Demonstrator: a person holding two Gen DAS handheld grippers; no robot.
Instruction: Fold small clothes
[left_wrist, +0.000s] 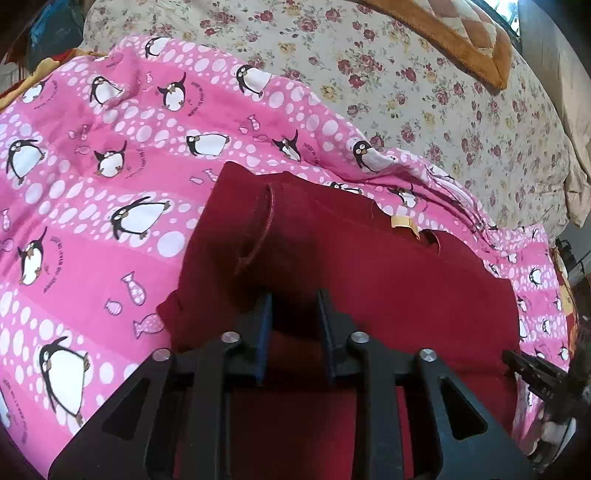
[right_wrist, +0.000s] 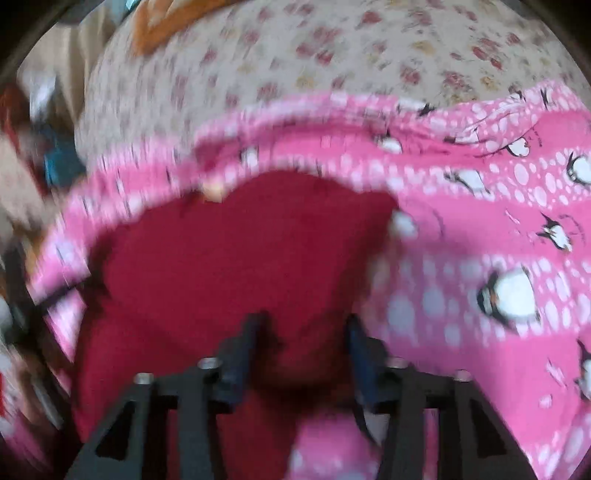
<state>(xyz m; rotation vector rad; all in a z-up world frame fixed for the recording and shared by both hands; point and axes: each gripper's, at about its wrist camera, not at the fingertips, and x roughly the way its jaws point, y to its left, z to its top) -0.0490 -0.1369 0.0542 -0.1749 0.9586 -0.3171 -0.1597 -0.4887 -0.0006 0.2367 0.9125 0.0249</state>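
A dark red garment (left_wrist: 369, 266) lies on a pink penguin-print blanket (left_wrist: 92, 221), with a small yellow label (left_wrist: 402, 223) near its far edge and a raised fold with a stitched hem to the left. My left gripper (left_wrist: 293, 295) stands over the garment's near part. Its jaws are apart and red cloth shows in the gap. The right wrist view is blurred. In it the same red garment (right_wrist: 240, 251) spreads ahead. My right gripper (right_wrist: 303, 321) is low over it, jaws apart, with a dark bunch of red cloth between the fingers.
The pink blanket (right_wrist: 480, 240) covers a bed with a floral sheet (left_wrist: 424, 92). An orange-brown cushion (left_wrist: 461, 33) lies at the far right. Part of the other gripper (left_wrist: 535, 373) shows at the right edge of the left wrist view. Clutter sits off the bed's left side (right_wrist: 55, 158).
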